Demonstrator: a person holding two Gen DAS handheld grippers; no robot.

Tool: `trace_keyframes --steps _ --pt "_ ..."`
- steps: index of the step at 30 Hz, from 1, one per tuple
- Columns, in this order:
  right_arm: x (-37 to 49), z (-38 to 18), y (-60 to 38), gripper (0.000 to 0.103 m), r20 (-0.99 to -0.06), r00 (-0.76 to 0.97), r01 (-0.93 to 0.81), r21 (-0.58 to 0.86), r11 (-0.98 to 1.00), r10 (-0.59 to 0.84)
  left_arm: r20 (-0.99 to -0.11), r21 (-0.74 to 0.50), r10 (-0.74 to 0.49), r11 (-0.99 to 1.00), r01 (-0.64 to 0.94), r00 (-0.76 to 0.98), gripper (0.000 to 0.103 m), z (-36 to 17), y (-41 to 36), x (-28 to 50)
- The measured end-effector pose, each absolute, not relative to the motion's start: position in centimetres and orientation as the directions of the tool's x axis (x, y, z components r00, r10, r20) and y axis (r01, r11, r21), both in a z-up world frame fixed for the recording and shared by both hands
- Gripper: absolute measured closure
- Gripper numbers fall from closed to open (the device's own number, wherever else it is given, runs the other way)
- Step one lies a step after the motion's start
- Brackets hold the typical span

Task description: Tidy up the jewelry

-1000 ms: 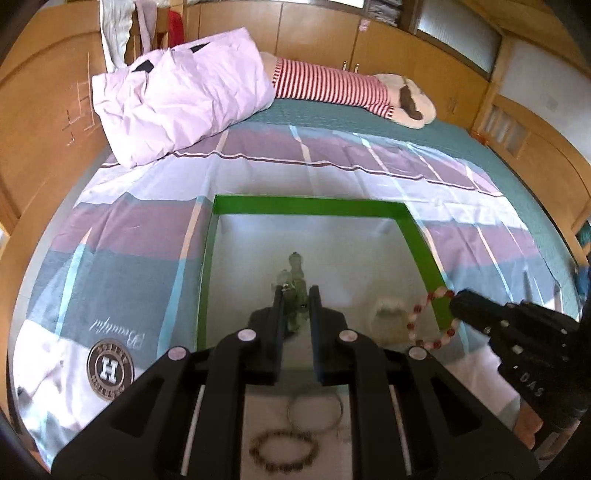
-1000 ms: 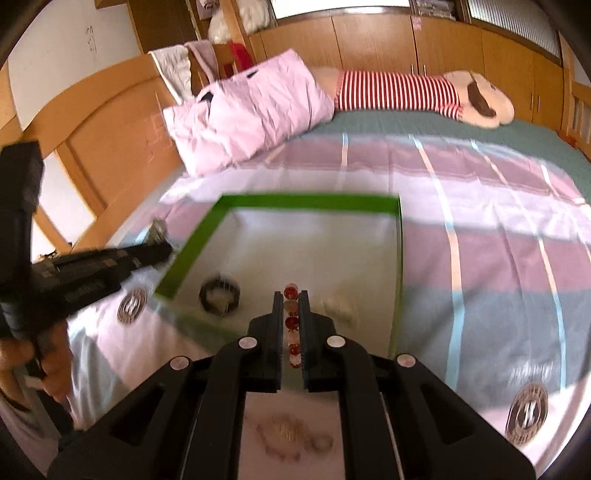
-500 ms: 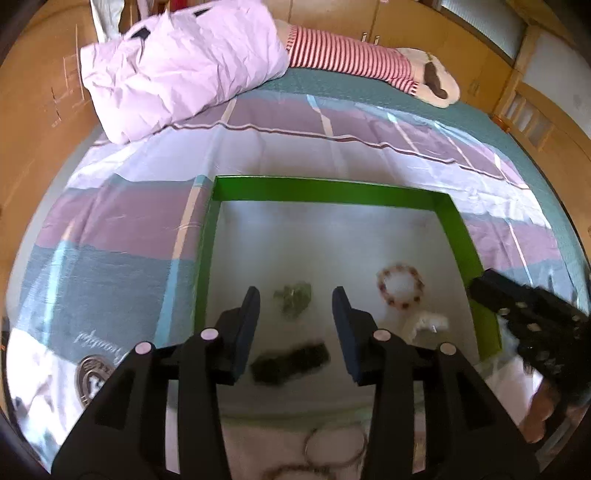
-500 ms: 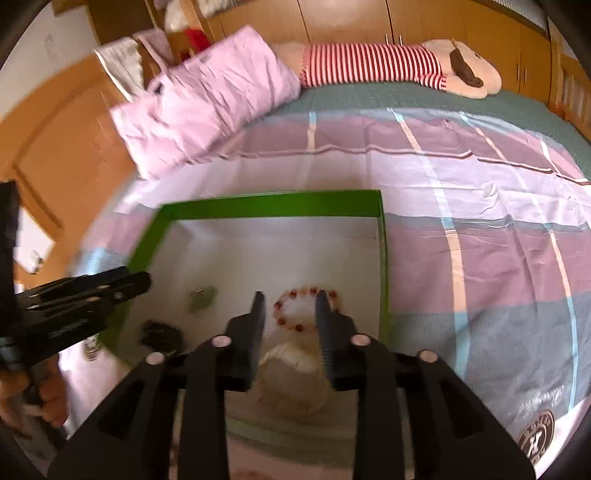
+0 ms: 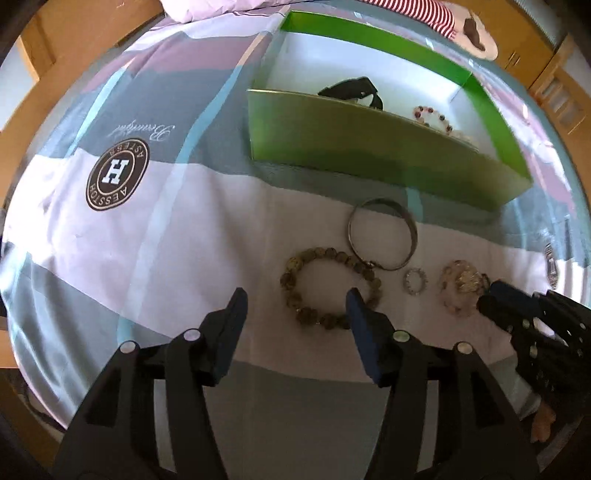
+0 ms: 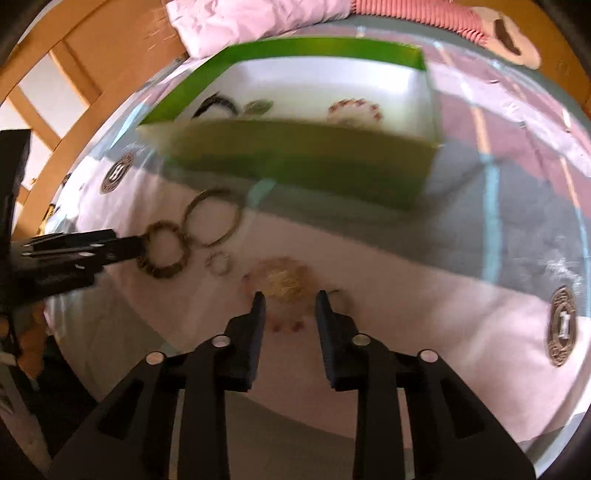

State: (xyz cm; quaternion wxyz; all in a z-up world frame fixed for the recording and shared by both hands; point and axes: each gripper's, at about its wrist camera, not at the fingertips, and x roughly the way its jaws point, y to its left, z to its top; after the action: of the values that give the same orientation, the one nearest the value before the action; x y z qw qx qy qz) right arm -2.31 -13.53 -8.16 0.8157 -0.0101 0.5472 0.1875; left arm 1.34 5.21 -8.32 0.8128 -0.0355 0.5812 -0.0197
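Observation:
A green box point(image 5: 373, 142) point(image 6: 295, 155) on the bed holds a dark bracelet point(image 5: 351, 88), a red-bead bracelet point(image 5: 432, 116) point(image 6: 354, 109) and a green piece point(image 6: 258, 107). In front of it on the sheet lie an olive bead bracelet point(image 5: 325, 284) point(image 6: 164, 254), a metal bangle point(image 5: 382, 234) point(image 6: 214, 218), a small ring point(image 5: 415, 281) point(image 6: 219, 263) and a pale tangled bracelet point(image 5: 461, 284) point(image 6: 284, 284). My left gripper point(image 5: 295, 302) is open, low over the olive bracelet. My right gripper point(image 6: 288, 301) is open, straddling the pale bracelet.
The striped bedsheet with round logo prints point(image 5: 117, 174) covers the bed. A pink pillow point(image 6: 255, 18) and a striped plush toy point(image 6: 461, 16) lie beyond the box. A wooden headboard point(image 6: 74, 74) is at the left.
Both grippers let go of their pieces into the box, opened, then pulled back and dropped toward the jewelry on the sheet in front of it.

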Motion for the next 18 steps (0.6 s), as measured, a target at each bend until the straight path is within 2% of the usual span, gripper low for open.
trace_keyframes --steps 3,8,18 --pt "-3.2 -8.3 -11.5 0.080 -0.909 0.348 -0.365 0.095 0.926 0.230 -0.932 -0.073 -0.077 0.997 0.025 0.355 0.037 -7.4 4.2 1.6" --pt "-3.8 -9.6 -10.2 0.080 -0.908 0.348 -0.385 0.090 0.919 0.234 -0.941 -0.057 -0.061 0.998 0.021 0.334 0.037 -7.5 4.2 2.2" --pt "-3.3 -10.5 -8.7 0.079 -0.887 0.436 -0.432 -0.061 0.900 0.149 -0.947 -0.062 -0.057 0.998 -0.005 0.315 0.032 -8.0 4.9 2.3"
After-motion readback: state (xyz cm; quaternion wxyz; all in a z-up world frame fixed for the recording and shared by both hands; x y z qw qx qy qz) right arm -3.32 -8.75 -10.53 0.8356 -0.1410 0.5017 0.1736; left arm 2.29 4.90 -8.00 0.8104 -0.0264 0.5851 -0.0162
